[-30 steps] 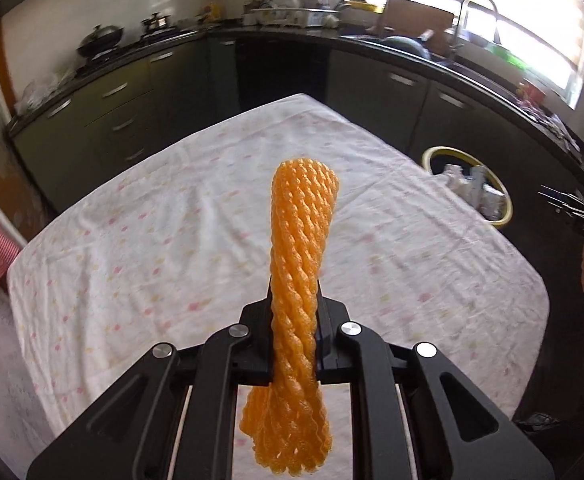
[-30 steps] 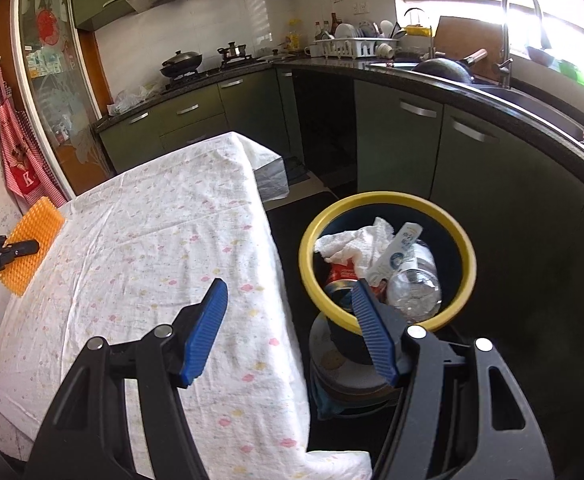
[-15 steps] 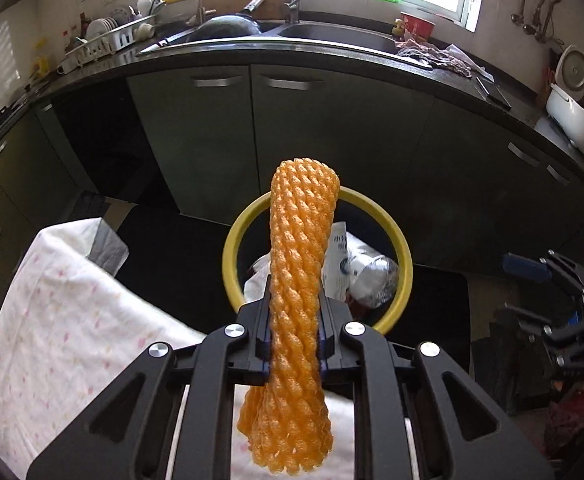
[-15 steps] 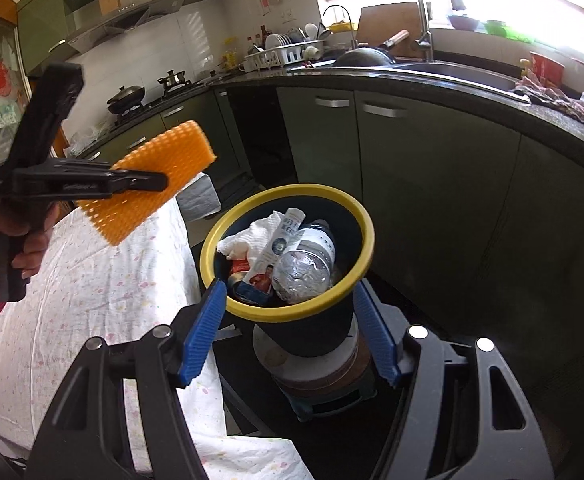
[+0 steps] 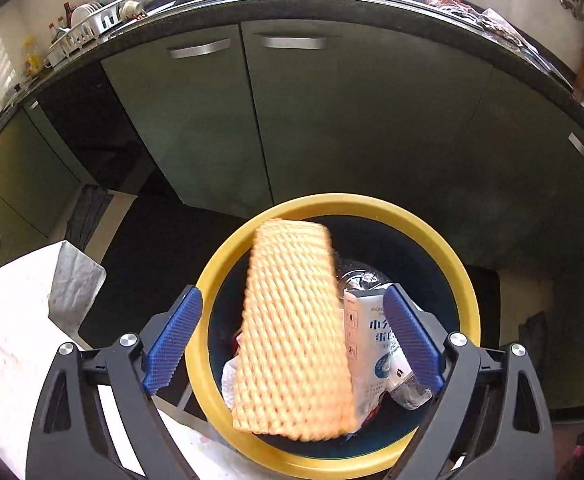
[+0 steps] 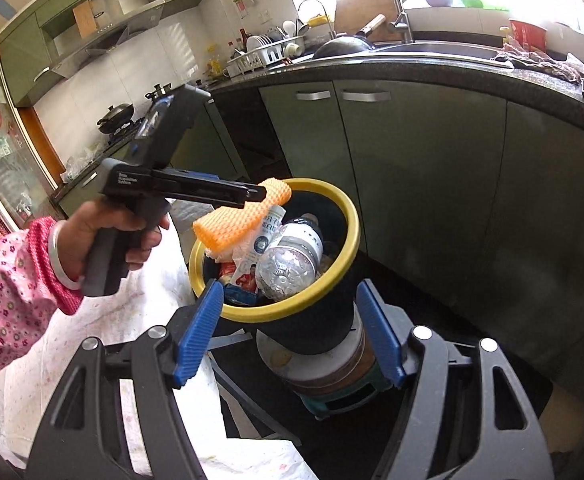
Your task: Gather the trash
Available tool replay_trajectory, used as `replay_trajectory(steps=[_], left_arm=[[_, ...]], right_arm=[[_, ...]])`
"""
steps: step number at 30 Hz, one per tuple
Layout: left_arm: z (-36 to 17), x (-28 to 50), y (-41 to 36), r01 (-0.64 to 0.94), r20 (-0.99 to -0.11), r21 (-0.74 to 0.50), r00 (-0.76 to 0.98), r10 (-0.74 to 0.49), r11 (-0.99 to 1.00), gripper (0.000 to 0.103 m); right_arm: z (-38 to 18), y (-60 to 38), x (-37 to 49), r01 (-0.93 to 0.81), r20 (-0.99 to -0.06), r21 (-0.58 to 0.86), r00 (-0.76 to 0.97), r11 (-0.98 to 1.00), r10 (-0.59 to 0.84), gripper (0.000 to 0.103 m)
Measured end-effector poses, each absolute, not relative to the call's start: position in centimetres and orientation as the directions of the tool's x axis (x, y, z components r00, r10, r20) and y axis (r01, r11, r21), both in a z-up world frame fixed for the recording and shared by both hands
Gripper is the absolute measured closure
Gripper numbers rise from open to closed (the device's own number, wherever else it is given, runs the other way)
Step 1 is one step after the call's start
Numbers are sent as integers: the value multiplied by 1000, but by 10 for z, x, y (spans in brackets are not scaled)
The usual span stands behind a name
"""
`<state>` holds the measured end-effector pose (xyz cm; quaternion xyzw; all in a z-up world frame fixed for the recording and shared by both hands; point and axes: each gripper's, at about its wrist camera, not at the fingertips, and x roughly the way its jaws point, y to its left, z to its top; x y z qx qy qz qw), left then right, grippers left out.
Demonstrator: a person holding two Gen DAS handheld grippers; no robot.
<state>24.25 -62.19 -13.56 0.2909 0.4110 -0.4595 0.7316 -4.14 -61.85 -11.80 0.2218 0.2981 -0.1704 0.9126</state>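
An orange foam net sleeve (image 5: pixel 293 328) hangs loose in the air between my left gripper's fingers, blurred, over the yellow-rimmed dark trash bin (image 5: pixel 467 292). My left gripper (image 5: pixel 292 340) is open, its blue pads wide apart and not touching the sleeve. In the right wrist view the sleeve (image 6: pixel 240 218) is at the bin's near-left rim (image 6: pixel 351 240), just below the left gripper (image 6: pixel 262 194). The bin holds a plastic bottle (image 6: pixel 292 258), a white carton (image 5: pixel 371 356) and crumpled tissue. My right gripper (image 6: pixel 292 332) is open and empty, in front of the bin.
The table with a white flowered cloth (image 6: pixel 104 344) stands left of the bin. Dark green kitchen cabinets (image 6: pixel 411 168) and a black counter with a sink (image 6: pixel 431 48) curve behind it. The bin rests on a round stool (image 6: pixel 323 376) on the dark floor.
My left gripper moved in over the bin and opened, letting go of the orange sleeve, which now drops flat toward the bin. My right gripper stayed open and drew slightly closer.
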Motion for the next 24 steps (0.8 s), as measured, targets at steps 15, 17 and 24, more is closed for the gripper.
replay_trajectory(steps=[15, 17, 24], left_arm=[[-4, 136, -311, 688, -588, 87, 620, -520, 721, 5], [0, 117, -255, 578, -565, 107, 705, -429, 809, 5], [2, 70, -91, 226, -494, 69, 854, -164, 972, 5]], right_arm=[[-89, -523, -11, 256, -602, 143, 789, 956, -121, 12], [-82, -505, -6, 215, -578, 128, 810, 968, -104, 7], [-61, -463, -5, 153, -552, 86, 830, 985, -80, 7]])
